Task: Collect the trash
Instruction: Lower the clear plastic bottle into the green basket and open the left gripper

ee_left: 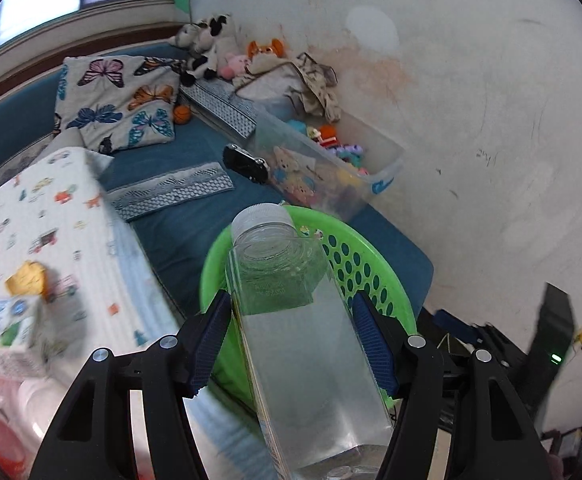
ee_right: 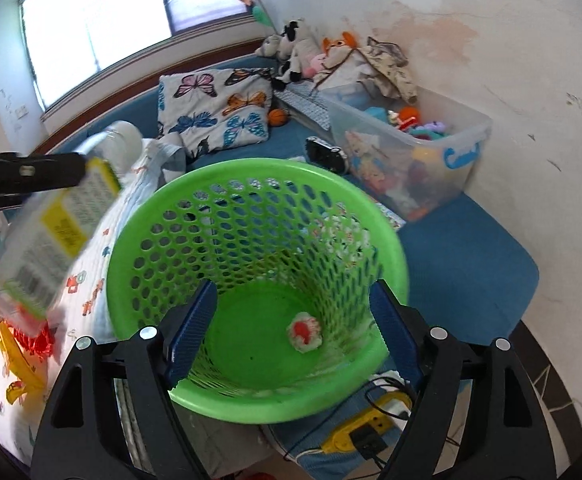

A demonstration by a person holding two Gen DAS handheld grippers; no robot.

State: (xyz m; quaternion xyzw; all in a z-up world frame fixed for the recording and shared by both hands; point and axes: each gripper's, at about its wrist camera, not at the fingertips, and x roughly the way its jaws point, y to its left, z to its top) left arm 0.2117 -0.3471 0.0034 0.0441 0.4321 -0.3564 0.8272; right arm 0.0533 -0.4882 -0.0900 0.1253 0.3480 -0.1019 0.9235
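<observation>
Two grippers | left gripper (ee_left: pixel 291 340) pinching bottle (ee_left: pixel 291 300) | right gripper (ee_right: pixel 291 340) spread, empty | centre bottle over green basket (ee_right: pixel 139 248) before releasing

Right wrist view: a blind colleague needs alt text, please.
Open right gripper above a green perforated basket holding one crumpled wad. At left, the left gripper carries a labelled clear bottle.

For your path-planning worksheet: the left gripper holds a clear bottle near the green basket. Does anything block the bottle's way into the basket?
Nothing visible does. The clear bottle, clamped in the left gripper, is beside the green basket, whose mouth is uncovered. Only a small crumpled wad lies inside.
</observation>
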